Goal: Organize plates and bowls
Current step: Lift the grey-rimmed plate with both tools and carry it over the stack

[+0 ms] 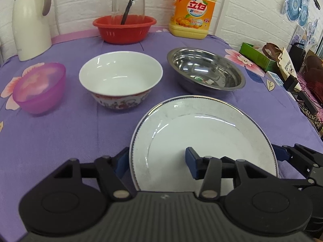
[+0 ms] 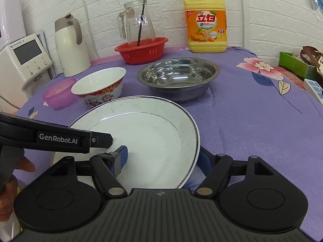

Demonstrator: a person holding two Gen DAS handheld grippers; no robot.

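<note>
A white plate [image 1: 203,139] with a dark rim line sits at the front of the purple cloth. My left gripper [image 1: 156,161] straddles its left rim, one finger outside and one over the plate's inside. My right gripper [image 2: 163,159] straddles its right rim [image 2: 193,133] the same way. The jaws of both stand wide apart and do not pinch the rim. Behind the plate stand a white bowl [image 1: 121,76] with red pattern, a steel bowl [image 1: 206,70] and a small pink plastic bowl [image 1: 40,86]. The left gripper's body [image 2: 56,139] shows in the right wrist view.
A red basket [image 1: 124,28] holding a glass jug [image 2: 139,24], a yellow detergent bottle [image 1: 192,10] and a white thermos [image 1: 30,20] line the back wall. A white appliance [image 2: 22,64] stands at the left. Boxes and bags [image 1: 282,64] lie off the table's right edge.
</note>
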